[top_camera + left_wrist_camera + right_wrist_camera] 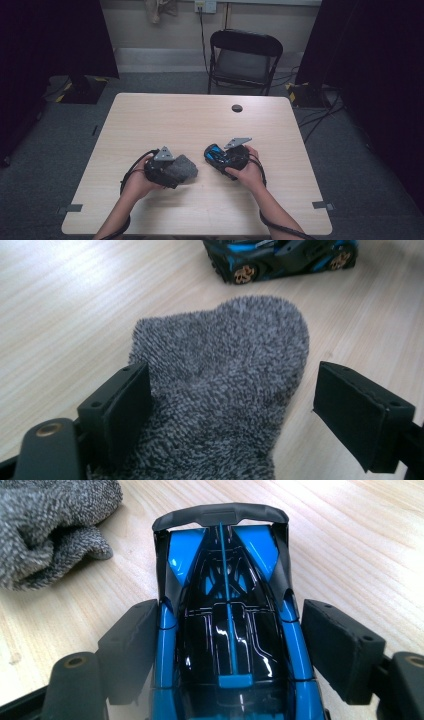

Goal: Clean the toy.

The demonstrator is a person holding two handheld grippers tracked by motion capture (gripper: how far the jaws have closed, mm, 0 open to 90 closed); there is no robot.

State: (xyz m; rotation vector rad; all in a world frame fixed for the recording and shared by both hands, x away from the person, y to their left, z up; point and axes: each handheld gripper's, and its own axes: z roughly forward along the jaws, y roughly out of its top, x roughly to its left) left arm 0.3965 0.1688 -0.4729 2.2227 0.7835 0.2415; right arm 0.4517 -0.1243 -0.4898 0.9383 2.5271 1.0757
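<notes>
Now the left gripper (225, 405) is sitting around a fuzzy grey sock (225, 385), one pad touching, the other clear, so unclenched; the right gripper (225, 645) is hugging a blue-and-black toy car (225, 630) on the wooden table (150, 120), grip unclear

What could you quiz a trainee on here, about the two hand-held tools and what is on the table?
1. What lies between the jaws of the left tool? A: a grey fuzzy sock. B: a banana. C: a cup.
2. True or false: the toy car is red and white.
3. Fill in: the toy car sits between the jaws of the ___ tool.

Key: 1 A; 2 false, it is blue and black; 3 right.
</notes>
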